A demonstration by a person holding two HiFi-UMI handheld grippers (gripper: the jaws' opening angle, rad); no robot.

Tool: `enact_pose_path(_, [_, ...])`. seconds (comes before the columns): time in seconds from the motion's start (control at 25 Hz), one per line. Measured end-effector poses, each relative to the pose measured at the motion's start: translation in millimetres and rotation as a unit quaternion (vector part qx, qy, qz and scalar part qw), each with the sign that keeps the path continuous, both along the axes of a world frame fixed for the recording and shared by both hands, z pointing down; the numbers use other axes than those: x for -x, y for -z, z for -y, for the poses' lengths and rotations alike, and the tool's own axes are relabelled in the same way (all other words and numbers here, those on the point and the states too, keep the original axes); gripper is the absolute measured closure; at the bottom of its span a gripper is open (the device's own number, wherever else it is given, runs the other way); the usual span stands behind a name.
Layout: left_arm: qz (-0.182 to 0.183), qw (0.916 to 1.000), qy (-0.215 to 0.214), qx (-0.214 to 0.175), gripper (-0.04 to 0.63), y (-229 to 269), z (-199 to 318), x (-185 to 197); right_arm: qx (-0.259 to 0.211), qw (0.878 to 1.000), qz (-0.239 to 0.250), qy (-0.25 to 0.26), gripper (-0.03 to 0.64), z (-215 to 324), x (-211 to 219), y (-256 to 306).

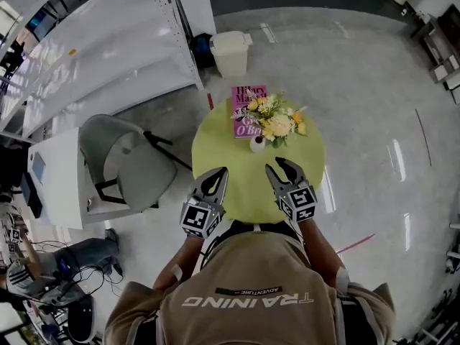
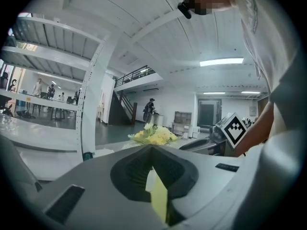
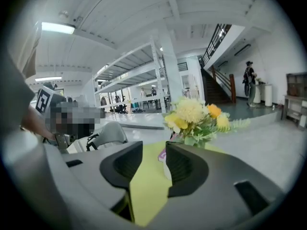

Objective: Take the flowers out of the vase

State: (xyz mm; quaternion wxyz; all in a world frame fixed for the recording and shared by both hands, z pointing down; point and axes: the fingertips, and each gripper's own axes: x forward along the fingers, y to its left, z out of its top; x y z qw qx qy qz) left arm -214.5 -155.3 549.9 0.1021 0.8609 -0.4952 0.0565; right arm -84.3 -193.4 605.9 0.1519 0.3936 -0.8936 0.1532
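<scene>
Only the head view shows the whole white vase (image 1: pixel 257 144), with the flowers (image 1: pixel 277 121) in it, on the green table (image 1: pixel 237 185) beside a pink book (image 1: pixel 244 95). In its own view the right gripper (image 1: pixel 275 164) has its jaws spread and empty. The left gripper (image 1: pixel 221 171), in its view, has its tips pressed together on nothing.

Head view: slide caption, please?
Left gripper shut, right gripper open, both short of the flowers in the vase on the green table.
</scene>
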Motion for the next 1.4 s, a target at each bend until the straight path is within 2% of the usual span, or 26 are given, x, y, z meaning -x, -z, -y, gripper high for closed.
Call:
enact_pose_path(0.04, [0.001, 1.0, 0.004, 0.003, 0.594, -1.8, 3.1, -0.6, 0.01, 1.0, 0.006, 0.005, 0.462, 5.4, 2.0, -8.1])
enact_pose_path(0.4, [0.009, 0.9991, 0.033, 0.027, 0.594, -11.0, 23.5, 1.9, 0.064, 0.998, 0.015, 0.001, 0.479, 58.4, 17.7, -81.0])
enact_pose_path(0.52, [0.013, 0.9986, 0.038, 0.034, 0.594, -14.4, 27.8, 5.5, 0.076, 0.997, 0.014, -0.018, 0.479, 76.5, 15.6, -97.6])
enact_pose_path(0.76, [0.017, 0.9973, 0.055, 0.046, 0.594, -21.7, 26.7, 19.5, 0.097, 0.993, 0.054, -0.046, 0.478, 107.4, 19.8, -107.7])
enact_pose_path(0.92, [0.02, 0.9964, 0.06, 0.055, 0.594, -28.4, 23.2, 27.6, 0.099, 0.991, 0.078, -0.046, 0.479, 117.2, 30.4, -104.8])
enact_pose_path(1.04, [0.022, 0.9962, 0.063, 0.056, 0.594, -29.7, 23.1, 32.5, 0.095, 0.991, 0.077, -0.052, 0.481, 124.8, 36.8, -106.9])
enact_pose_path(1.12, [0.024, 0.9965, 0.062, 0.051, 0.594, -28.6, 23.7, 34.1, 0.082, 0.993, 0.061, -0.056, 0.546, 128.9, 37.4, -107.2])
enact_pose_path(1.2, [0.023, 0.9966, 0.061, 0.051, 0.594, -28.8, 23.1, 34.7, 0.068, 0.995, 0.049, -0.056, 0.561, 130.2, 37.4, -105.0])
enact_pose_path(1.4, [0.019, 0.9969, 0.056, 0.051, 0.594, -30.2, 20.2, 29.8, 0.052, 0.995, 0.064, -0.053, 0.571, 126.5, 34.6, -85.3])
